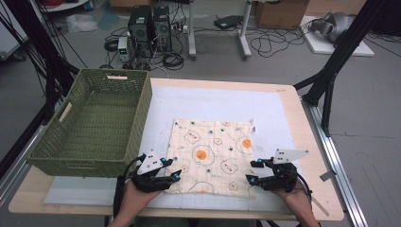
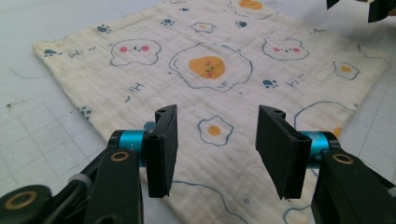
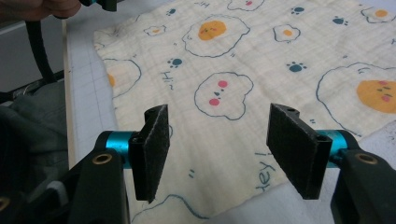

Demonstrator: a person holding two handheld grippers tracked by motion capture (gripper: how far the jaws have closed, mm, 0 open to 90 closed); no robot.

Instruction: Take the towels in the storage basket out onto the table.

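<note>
Green wicker forms the basket (image 1: 94, 123) at the far left of the worktop (image 1: 288, 198), sitting empty. Just right of it, the left tongs (image 1: 171, 169) hover released over the near left corner of the cloth (image 1: 213, 153), nothing between the jaws. That egg-printed cloth lies flat and spread at the worktop's middle, extending forward from both hands. At its near right corner the right tongs (image 1: 251, 171) are likewise released. Each hand sits nearest its own corner, so a two-corner pickup looks ready.
</note>
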